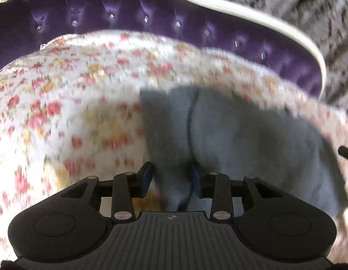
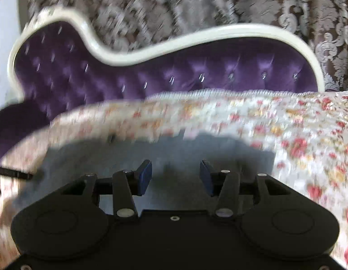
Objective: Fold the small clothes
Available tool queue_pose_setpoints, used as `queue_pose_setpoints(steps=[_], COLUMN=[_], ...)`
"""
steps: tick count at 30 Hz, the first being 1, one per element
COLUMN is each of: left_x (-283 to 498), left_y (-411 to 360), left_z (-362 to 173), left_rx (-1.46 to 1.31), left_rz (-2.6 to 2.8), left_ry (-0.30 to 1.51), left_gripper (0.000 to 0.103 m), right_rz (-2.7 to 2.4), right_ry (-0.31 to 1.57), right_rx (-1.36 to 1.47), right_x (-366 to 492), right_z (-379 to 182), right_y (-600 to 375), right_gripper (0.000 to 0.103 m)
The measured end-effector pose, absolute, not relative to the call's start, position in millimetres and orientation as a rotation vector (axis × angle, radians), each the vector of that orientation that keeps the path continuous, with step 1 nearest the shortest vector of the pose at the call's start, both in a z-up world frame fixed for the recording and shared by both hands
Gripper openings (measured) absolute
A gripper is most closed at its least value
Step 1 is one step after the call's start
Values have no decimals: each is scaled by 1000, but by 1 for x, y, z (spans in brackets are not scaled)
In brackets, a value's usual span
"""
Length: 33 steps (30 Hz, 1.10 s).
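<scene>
A small grey-blue garment [image 1: 237, 135] lies on a white floral bedspread [image 1: 61, 103]. In the left wrist view my left gripper [image 1: 171, 180] is open, its blue-padded fingers on either side of a raised fold of the garment with a dark seam. In the right wrist view the garment [image 2: 164, 153] lies flat under and ahead of my right gripper [image 2: 176, 177], which is open and holds nothing. Both views are motion-blurred.
A purple tufted sofa back [image 2: 174, 74] with a cream frame [image 2: 196, 38] stands behind the bedspread [image 2: 297, 139]. A patterned grey-brown curtain [image 2: 196, 0] hangs behind it. A black rod tip [image 1: 346, 151] shows at the right edge of the left view.
</scene>
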State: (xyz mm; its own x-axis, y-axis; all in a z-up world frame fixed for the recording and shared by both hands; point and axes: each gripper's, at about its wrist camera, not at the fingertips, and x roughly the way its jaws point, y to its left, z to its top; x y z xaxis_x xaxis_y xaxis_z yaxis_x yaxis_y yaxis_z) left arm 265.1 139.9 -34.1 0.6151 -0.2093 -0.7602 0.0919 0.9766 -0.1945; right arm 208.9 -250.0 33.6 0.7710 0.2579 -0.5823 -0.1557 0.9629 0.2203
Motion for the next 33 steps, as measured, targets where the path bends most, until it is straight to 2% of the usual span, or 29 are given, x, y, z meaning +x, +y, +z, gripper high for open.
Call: queue_pose_setpoints(steps=[4, 7, 12, 15, 22, 24, 26, 33], left_x=[242, 238, 254, 280, 340, 351, 361, 372], left_y=[129, 127, 148, 160, 179, 180, 180, 178], left_z=[-34, -27, -6, 8, 5, -3, -14, -31], left_rx=[-21, 24, -175, -236, -342, -347, -349, -403], left_rz=[-177, -192, -196, -161, -74, -59, -59, -139], left_ry=[870, 888, 857, 821, 855, 884, 918, 944], left_gripper=[37, 37, 38, 44, 46, 46, 46, 48], right_rz=[159, 140, 182, 253, 282, 274, 294, 303], right_ry=[792, 773, 685, 637, 692, 686, 690, 686], right_rx=[42, 63, 148, 189, 230, 209, 206, 115], right_x=[193, 181, 169, 169, 180, 179, 180, 173], right_z=[7, 8, 26, 30, -4, -6, -5, -6], right_y=[-237, -239, -227, -208, -173, -169, -168, -154], right_gripper=[56, 56, 56, 56, 57, 59, 69, 77])
